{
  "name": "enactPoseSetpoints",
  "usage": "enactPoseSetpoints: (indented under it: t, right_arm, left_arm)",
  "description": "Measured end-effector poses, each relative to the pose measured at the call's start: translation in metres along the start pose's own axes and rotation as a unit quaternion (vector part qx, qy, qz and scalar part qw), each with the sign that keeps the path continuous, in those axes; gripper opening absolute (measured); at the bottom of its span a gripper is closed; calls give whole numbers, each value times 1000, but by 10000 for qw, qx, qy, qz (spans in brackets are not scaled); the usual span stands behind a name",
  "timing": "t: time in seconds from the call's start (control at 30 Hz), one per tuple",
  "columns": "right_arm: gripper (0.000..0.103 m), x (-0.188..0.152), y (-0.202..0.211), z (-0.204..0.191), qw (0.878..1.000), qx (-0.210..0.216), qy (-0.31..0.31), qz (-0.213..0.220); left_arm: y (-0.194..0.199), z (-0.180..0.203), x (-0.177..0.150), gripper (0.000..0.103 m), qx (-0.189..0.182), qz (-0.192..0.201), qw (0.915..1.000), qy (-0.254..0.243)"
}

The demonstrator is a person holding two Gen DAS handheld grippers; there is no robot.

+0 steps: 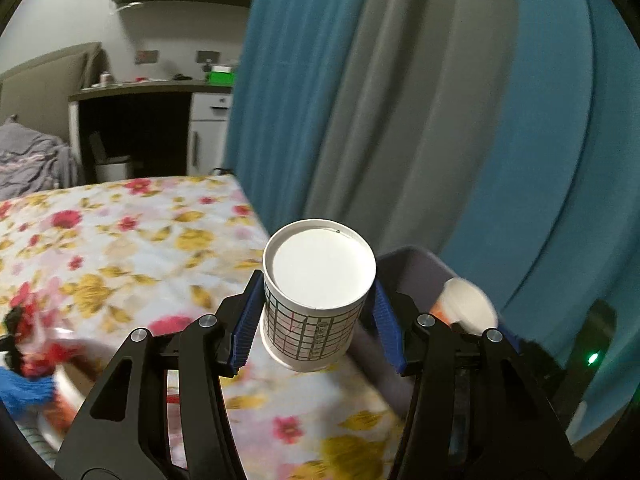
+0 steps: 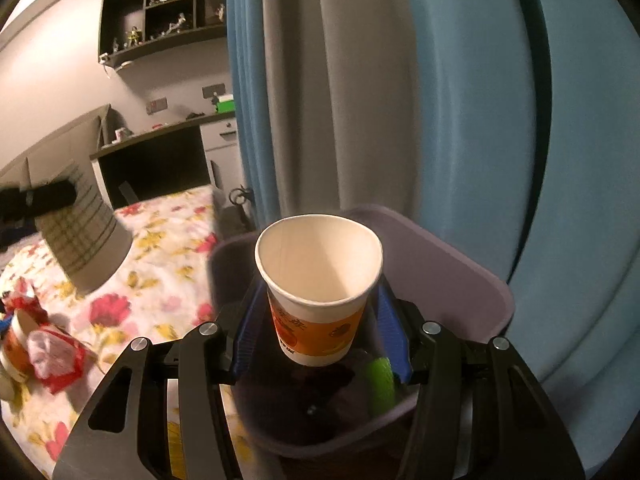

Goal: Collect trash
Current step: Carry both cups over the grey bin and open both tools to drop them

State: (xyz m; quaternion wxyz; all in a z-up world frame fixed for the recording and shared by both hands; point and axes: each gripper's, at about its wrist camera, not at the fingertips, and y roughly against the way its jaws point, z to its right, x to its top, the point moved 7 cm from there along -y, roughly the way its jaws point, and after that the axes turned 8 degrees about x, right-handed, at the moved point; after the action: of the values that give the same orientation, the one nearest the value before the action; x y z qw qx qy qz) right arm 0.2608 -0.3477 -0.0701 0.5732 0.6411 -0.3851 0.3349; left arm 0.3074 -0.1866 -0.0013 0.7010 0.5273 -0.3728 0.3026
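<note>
My left gripper [image 1: 318, 320] is shut on a white paper cup with a green grid print [image 1: 316, 300], held upside down above the floral bedspread [image 1: 120, 248] near the purple bin [image 1: 416, 272]. The same cup shows at the left of the right wrist view [image 2: 82, 236]. My right gripper [image 2: 316, 320] is shut on an orange-banded paper cup [image 2: 318, 292], mouth up, held over the open purple bin [image 2: 460, 292]. That cup also shows in the left wrist view [image 1: 464, 308]. A green item [image 2: 380, 384] lies inside the bin.
Crumpled red and white wrappers [image 2: 52, 356] lie on the bed at the left; they show blurred in the left wrist view [image 1: 36, 332]. Blue and grey curtains [image 2: 400, 100] hang right behind the bin. A desk [image 1: 152, 92] and wall shelves [image 2: 160, 8] stand farther back.
</note>
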Motion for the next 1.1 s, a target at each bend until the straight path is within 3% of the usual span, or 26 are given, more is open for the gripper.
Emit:
enactPoseSetpoints:
  t: [0.37, 1.1]
  right_arm:
    - [54, -20, -9, 19, 9996, 25, -4, -297]
    - [61, -29, -11, 37, 9990, 116, -81, -423]
  left_arm:
    - [-55, 66, -12, 52, -546, -378, 9976, -203]
    - [-112, 92, -42, 53, -677, -980, 9927, -209]
